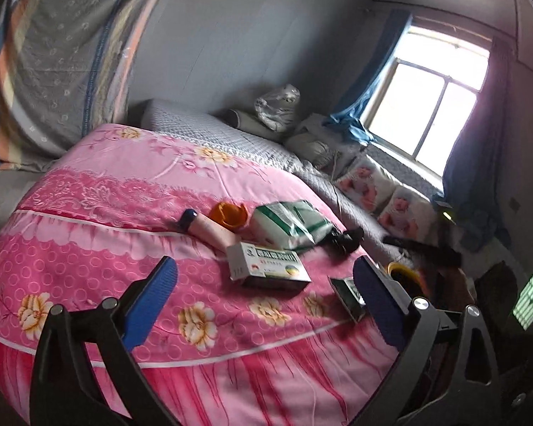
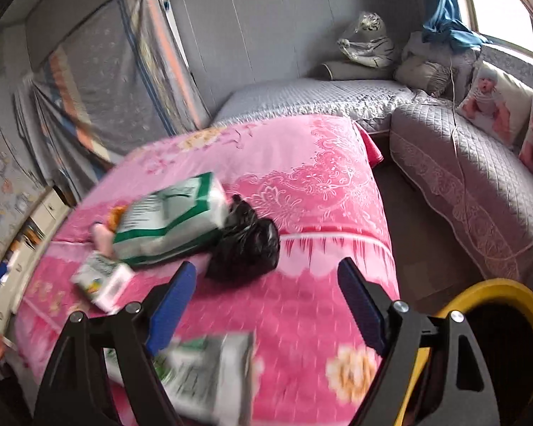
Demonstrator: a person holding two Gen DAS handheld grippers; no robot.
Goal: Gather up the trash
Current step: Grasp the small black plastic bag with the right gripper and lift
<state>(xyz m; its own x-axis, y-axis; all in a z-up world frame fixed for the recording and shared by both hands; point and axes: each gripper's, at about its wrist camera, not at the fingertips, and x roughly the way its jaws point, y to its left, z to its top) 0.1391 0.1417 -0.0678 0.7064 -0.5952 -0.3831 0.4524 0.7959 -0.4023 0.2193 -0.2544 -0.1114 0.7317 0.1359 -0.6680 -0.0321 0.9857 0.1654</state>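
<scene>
Left wrist view: left hand-held gripper [image 1: 266, 277] spread wide, empty, over medicine box [image 1: 268, 266]; right hand-held gripper [image 2: 266, 278] likewise spread.

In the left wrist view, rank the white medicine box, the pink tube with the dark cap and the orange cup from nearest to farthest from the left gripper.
From the open left gripper:
1. White medicine box, just ahead between the fingers.
2. Pink tube with the dark cap, beyond it, to the left.
3. Orange cup, just behind the tube, farthest.

Each wrist view looks forward and down between its own claw's fingers, close over the pink bedspread [image 1: 99, 248]. Ahead of both claws lies the same green-and-white packet [image 1: 291, 223], the window [image 1: 430, 106] beyond.
</scene>
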